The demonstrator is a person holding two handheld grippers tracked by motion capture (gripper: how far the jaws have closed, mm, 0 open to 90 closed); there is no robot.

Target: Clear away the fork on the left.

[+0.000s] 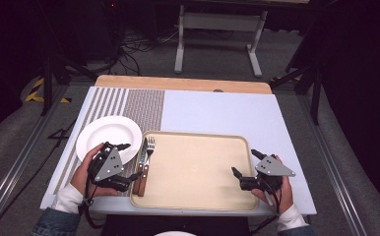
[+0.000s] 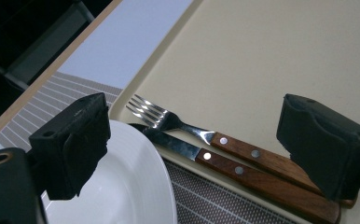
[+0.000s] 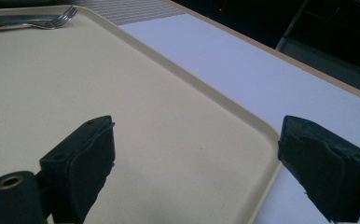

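Table mat (image 1: 129, 101) lying flat; both jaws gaping wide, holding nothing. Lowering left gripper (image 1: 126, 160) slowly over fork (image 2: 201, 135), gripping wooden handle, missing plate (image 1: 104, 135).

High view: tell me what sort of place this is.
Probably a lab or recording workspace, staged as a place setting: a beige plastic tray and white round plate on a mat-covered table, with floor cables behind.

The table (image 1: 217, 110) carries a striped mat (image 1: 129, 101), white plate (image 1: 108, 135); beige tray (image 1: 198, 172).
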